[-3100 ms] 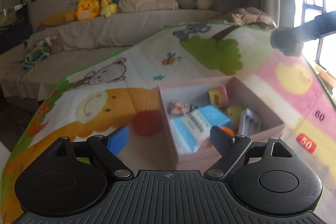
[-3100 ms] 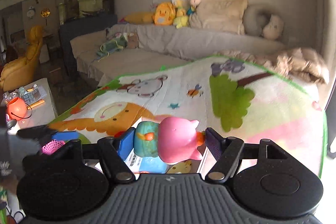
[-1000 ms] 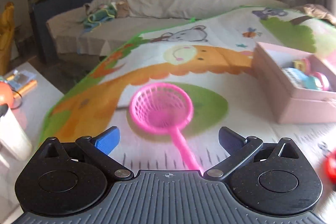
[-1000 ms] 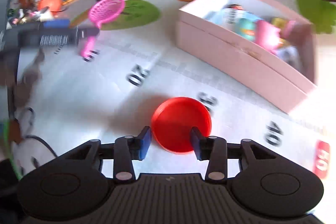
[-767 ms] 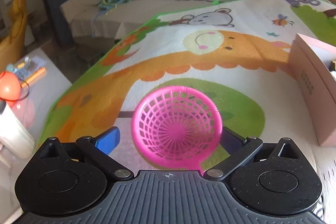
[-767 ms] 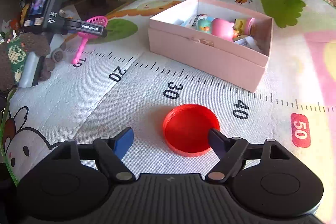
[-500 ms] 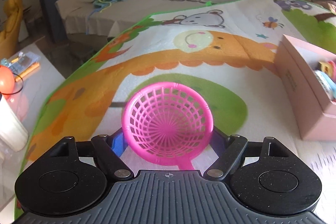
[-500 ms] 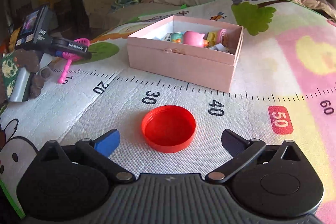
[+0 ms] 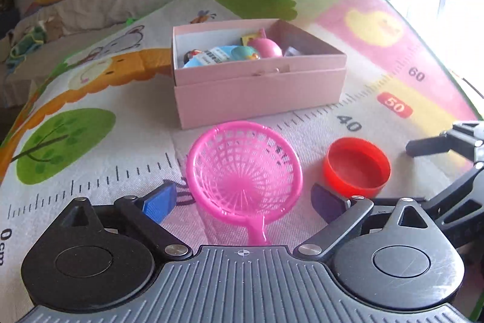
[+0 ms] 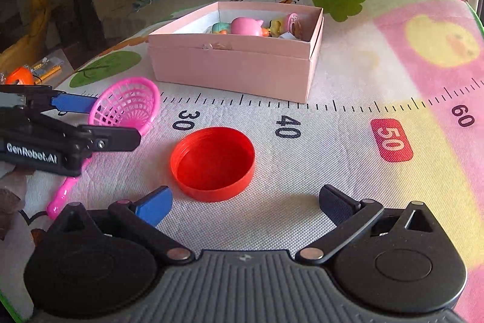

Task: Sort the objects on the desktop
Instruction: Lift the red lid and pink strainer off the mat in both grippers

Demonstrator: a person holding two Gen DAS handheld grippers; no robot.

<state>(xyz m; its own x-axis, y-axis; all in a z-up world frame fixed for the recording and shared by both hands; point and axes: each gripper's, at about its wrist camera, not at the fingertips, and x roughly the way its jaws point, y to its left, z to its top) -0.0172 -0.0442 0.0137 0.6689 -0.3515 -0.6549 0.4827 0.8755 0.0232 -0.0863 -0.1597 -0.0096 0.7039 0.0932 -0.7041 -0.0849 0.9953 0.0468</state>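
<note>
On the far left of the right wrist view, the colourful printed play mat (image 10: 348, 123) covering the surface curves down at its green border, with a dim room floor and a small orange object (image 10: 18, 75) beyond it. Near that side, the left gripper (image 9: 243, 199) has its jaws spread wide, and the pink plastic mesh scoop with a thin handle (image 9: 243, 171) sits between them with its bowl tilted up; whether the pads touch it or the scoop rests on the mat I cannot tell. Its long axis runs from the handle, near the gripper body, forward to the bowl, which points toward the open pink cardboard box (image 9: 260, 90). That box stands on the mat just beyond the printed ruler line, its long side facing the grippers, already holding a pink rounded toy (image 10: 246, 27), a blue packet (image 9: 211, 58) and other small items too crowded to name. Bare mat lies between the scoop and the box wall. Right of the scoop, well apart from the box, a shallow round red plastic lid (image 10: 212, 163) lies open side up near the printed 40. The right gripper (image 10: 245, 203) hovers just behind the lid with its jaws wide apart, holding nothing. Farther right, the mat is bare out to its pink edge.
</note>
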